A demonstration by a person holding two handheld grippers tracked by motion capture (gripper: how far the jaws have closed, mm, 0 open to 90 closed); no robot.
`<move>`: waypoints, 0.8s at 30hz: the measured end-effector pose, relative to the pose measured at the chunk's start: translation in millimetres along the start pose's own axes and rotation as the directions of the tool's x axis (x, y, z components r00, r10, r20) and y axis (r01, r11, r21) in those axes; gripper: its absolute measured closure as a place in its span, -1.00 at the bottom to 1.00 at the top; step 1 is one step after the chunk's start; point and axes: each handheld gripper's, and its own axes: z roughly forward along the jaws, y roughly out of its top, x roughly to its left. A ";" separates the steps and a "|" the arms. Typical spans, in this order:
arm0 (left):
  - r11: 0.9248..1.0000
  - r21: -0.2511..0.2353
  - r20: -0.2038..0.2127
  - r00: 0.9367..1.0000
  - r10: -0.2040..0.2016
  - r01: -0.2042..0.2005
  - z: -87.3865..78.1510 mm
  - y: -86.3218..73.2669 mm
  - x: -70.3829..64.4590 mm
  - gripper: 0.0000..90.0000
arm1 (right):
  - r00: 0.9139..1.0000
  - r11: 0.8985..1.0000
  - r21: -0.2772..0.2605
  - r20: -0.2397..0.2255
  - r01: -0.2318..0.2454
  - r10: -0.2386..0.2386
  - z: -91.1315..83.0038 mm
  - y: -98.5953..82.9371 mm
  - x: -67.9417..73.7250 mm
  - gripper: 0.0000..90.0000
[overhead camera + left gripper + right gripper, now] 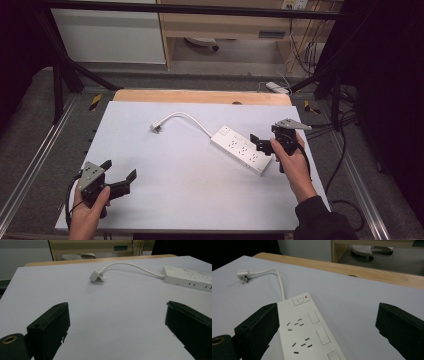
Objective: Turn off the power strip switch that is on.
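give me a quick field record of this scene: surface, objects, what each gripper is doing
surface: pale grey sheet over a wooden table
object: white plastic power strip, lying flat, sockets up
cable: white cord curving to a white plug lying on the sheet
left gripper: open, near the front left edge, holding nothing
right gripper: open, at the near end of the power strip, not closed on it

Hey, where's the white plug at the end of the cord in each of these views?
High view: the plug lies upper left of centre on the mat.
Left gripper view: plug above centre, beyond the open tongs.
Right gripper view: plug at far upper left.
Shared landmark: the power strip, joined to it by the cord.
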 end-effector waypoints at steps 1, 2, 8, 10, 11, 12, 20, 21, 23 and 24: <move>1.000 0.000 0.001 1.000 -0.002 0.002 -0.2 0.0 -0.4 -0.87 | 1.000 1.000 -0.003 0.001 0.002 -0.002 -0.5 0.4 0.0 -0.87; 1.000 -0.002 0.001 1.000 -0.002 0.002 -0.4 0.1 -0.5 -0.87 | 1.000 1.000 -0.005 0.002 0.006 -0.006 -1.4 1.0 0.0 -0.87; 1.000 -0.005 0.001 1.000 -0.003 0.003 -1.6 0.0 0.1 -0.88 | 1.000 0.999 -0.032 0.009 0.016 -0.016 -9.0 5.4 -1.5 -0.89; 1.000 -0.003 0.003 1.000 -0.002 0.002 -2.1 -0.1 0.6 -0.88 | 1.000 0.999 -0.039 0.002 0.016 -0.016 -12.6 7.3 -1.1 -0.90; 1.000 -0.002 0.004 1.000 -0.002 0.002 -2.2 -0.2 0.6 -0.88 | 1.000 0.999 -0.045 -0.001 0.019 -0.019 -14.5 8.1 -0.9 -0.90; 1.000 -0.001 0.004 1.000 -0.003 0.003 -2.2 -0.2 0.6 -0.88 | 1.000 0.999 -0.049 -0.003 0.019 -0.020 -16.4 8.7 -0.5 -0.90; 1.000 0.001 0.012 1.000 -0.011 0.011 -4.1 -0.7 -1.3 -0.88 | 0.999 0.997 -0.080 -0.024 0.024 -0.026 -30.3 11.4 0.3 -0.89; 1.000 0.005 0.011 1.000 -0.008 0.008 -4.6 -0.6 -0.9 -0.88 | 0.999 0.996 -0.084 -0.024 0.023 -0.025 -31.7 11.5 0.4 -0.89; 1.000 0.006 0.009 1.000 -0.009 0.008 -4.7 -0.7 -0.4 -0.88 | 0.999 0.995 -0.092 -0.023 0.025 -0.027 -35.3 11.9 0.6 -0.89; 1.000 0.006 0.008 1.000 -0.012 0.012 -4.7 -0.8 -0.4 -0.88 | 0.999 0.995 -0.096 -0.025 0.026 -0.029 -37.4 12.1 0.7 -0.89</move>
